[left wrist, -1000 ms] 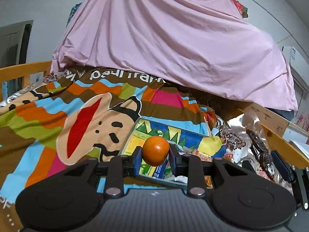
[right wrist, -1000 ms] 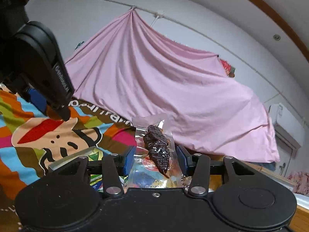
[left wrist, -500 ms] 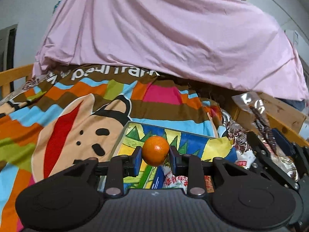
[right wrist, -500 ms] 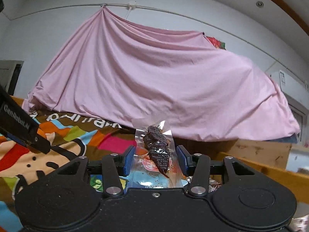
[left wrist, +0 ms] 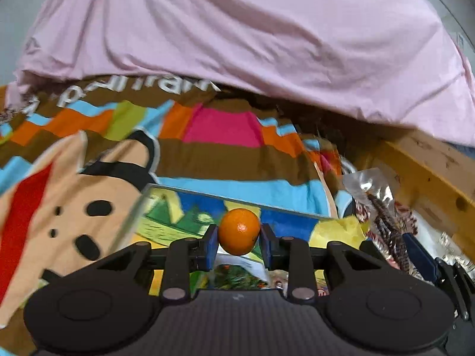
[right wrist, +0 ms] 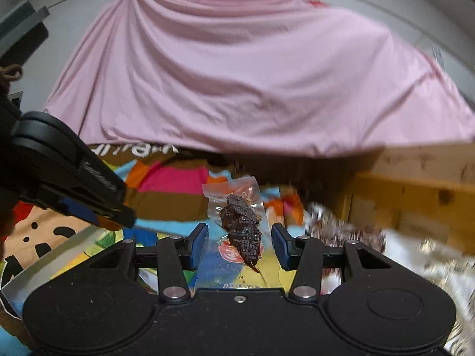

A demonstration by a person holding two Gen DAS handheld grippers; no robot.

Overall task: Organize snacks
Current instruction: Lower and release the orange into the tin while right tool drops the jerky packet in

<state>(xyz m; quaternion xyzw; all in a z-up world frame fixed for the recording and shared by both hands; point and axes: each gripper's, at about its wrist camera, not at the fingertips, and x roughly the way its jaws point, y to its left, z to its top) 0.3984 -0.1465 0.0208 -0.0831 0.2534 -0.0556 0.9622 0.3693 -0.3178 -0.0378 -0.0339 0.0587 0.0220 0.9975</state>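
Note:
My left gripper (left wrist: 239, 241) is shut on an orange (left wrist: 239, 230) and holds it above a colourful box (left wrist: 190, 216) that lies on the patterned blanket. My right gripper (right wrist: 240, 241) has its jaws spread apart, with a clear packet of dark dried meat (right wrist: 240, 222) standing between them; the packet looks loose in the gap. That packet also shows in the left wrist view (left wrist: 383, 207) at the right, with the right gripper below it. The left gripper shows at the left of the right wrist view (right wrist: 89, 204).
A pink sheet (left wrist: 252, 35) is draped over the back. The colourful blanket (left wrist: 89, 154) covers the bed. A wooden rail (left wrist: 421, 166) runs along the right. Shiny snack wrappers (right wrist: 386, 243) lie beside the box at the right.
Both grippers have dropped lower and closer over the box. The right gripper's jaws have opened wider around the meat packet. The left gripper still holds the orange.

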